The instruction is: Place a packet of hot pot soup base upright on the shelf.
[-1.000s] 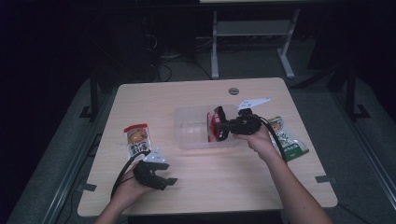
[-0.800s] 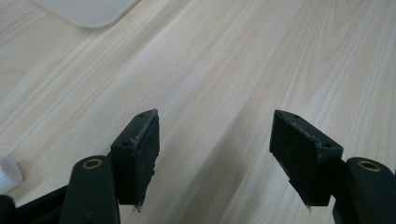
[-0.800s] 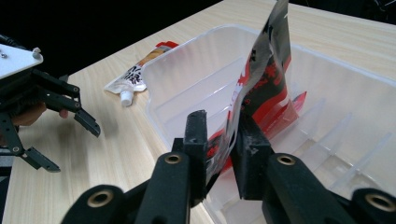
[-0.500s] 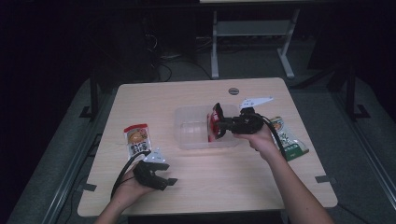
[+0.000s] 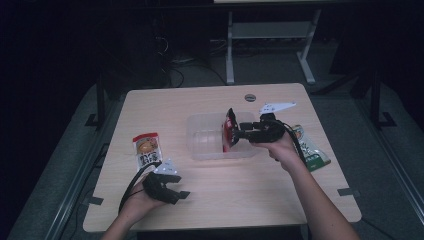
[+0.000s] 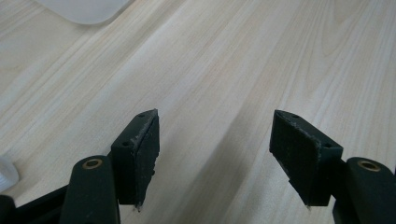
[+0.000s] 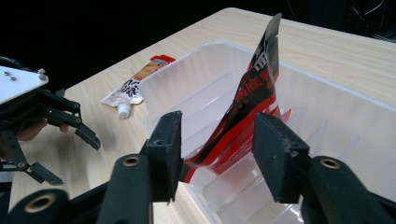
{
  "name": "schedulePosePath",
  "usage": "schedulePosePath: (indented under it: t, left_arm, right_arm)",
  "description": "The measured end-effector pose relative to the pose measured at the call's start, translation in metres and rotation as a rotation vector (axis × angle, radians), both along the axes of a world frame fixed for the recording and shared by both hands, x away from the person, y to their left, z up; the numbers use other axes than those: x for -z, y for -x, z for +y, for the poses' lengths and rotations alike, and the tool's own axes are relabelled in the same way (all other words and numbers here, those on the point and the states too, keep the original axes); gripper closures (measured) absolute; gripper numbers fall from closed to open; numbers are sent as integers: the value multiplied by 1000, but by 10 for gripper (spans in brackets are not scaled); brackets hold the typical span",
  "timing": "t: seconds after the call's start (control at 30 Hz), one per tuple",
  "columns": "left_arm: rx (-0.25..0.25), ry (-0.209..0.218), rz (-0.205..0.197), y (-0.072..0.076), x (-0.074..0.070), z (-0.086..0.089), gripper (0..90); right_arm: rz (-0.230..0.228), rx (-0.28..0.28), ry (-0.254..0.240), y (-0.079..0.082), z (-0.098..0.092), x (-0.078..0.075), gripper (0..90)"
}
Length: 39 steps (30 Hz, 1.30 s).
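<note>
Printed characters on the red-and-black pouch (image 7: 254,93) and on the spouted sachet (image 7: 133,84), too blurred to read.

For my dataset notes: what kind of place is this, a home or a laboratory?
Probably a lab or recording room, not a home: a plain wooden table under light in dark surroundings, cables on the floor, and a metal stand behind.

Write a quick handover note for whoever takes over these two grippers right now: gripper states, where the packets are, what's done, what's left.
Right gripper: jaws apart either side of the red packet, which stands in the clear bin; grip looks released.
Left gripper: open, empty, over bare table near the front-left.
Done: red packet in the bin.
Left, probably: orange spouted pouch lies left of the bin, green packet to its right, both on the table.
</note>
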<state>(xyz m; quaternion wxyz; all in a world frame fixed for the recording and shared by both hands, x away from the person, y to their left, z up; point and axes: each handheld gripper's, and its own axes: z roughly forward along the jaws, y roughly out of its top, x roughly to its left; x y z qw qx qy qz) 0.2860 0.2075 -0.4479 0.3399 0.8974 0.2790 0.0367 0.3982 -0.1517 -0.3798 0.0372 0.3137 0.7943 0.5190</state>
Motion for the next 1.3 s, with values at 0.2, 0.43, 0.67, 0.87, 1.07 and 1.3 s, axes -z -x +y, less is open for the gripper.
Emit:
schedulePosePath:
  t: [0.2,0.43,0.67,0.87,1.07,1.3]
  left_arm:
    - [0,0,-3,0,0,1,329]
    - [0,1,-5,0,0,2,329]
    - [0,4,0,0,0,2,329]
    - [4,0,-5,0,-1,3,329]
    - [2,-1,-8,0,-1,3,329]
    - [-4,3,-8,0,-1,3,329]
  right_arm:
    - [-13,-11,-1,5,2,-10,468]
    - [-8,-22,21,10,3,-12,407]
    - [-6,-19,48,16,-2,-12,385]
    - [-14,-23,72,26,-7,-9,370]
    - [-14,-38,98,40,-11,-7,358]
    - [-7,-69,134,59,-13,5,339]
